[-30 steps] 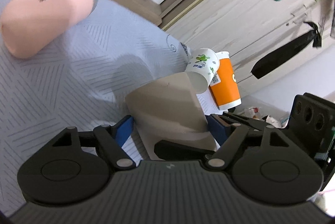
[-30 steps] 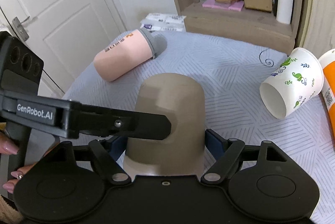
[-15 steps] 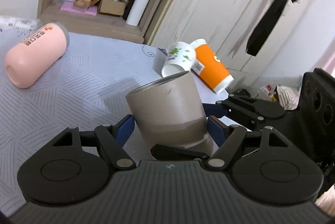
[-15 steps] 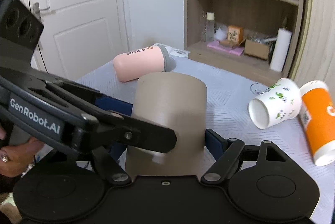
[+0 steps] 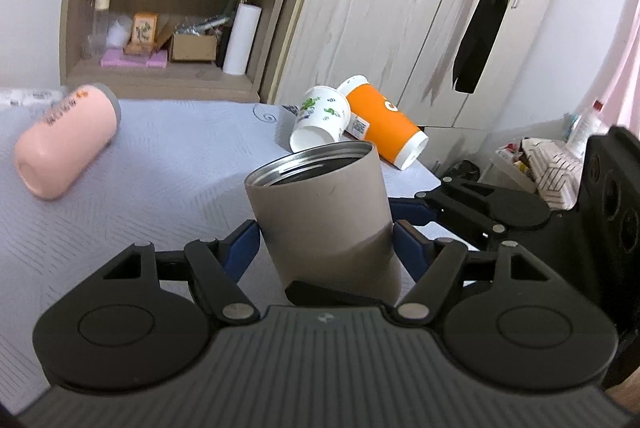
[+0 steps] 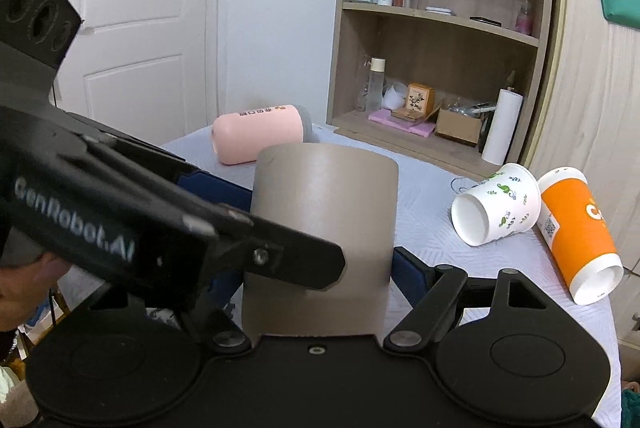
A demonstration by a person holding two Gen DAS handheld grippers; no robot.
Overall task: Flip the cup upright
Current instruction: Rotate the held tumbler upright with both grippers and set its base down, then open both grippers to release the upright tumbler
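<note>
A taupe metal tumbler (image 5: 320, 212) is held between both grippers above the table, nearly upright with its steel-lined mouth up, leaning slightly left. My left gripper (image 5: 326, 240) is shut on its lower body with blue pads on both sides. My right gripper (image 6: 320, 268) is also shut on the tumbler (image 6: 324, 228), and its body shows in the left wrist view (image 5: 480, 204) at the right. The left gripper's finger (image 6: 256, 248) crosses in front of the tumbler in the right wrist view.
A pink tumbler (image 5: 64, 140) lies on its side on the grey patterned tablecloth (image 5: 168, 164). A white printed paper cup (image 5: 320, 120) and an orange paper cup (image 5: 380, 128) lie on their sides at the far right edge. Shelves (image 5: 172, 12) and a wardrobe stand behind.
The tumbler has turned from mouth-down to mouth-up, held by both grippers. Both wrist views tilted up from the table toward the shelves.
</note>
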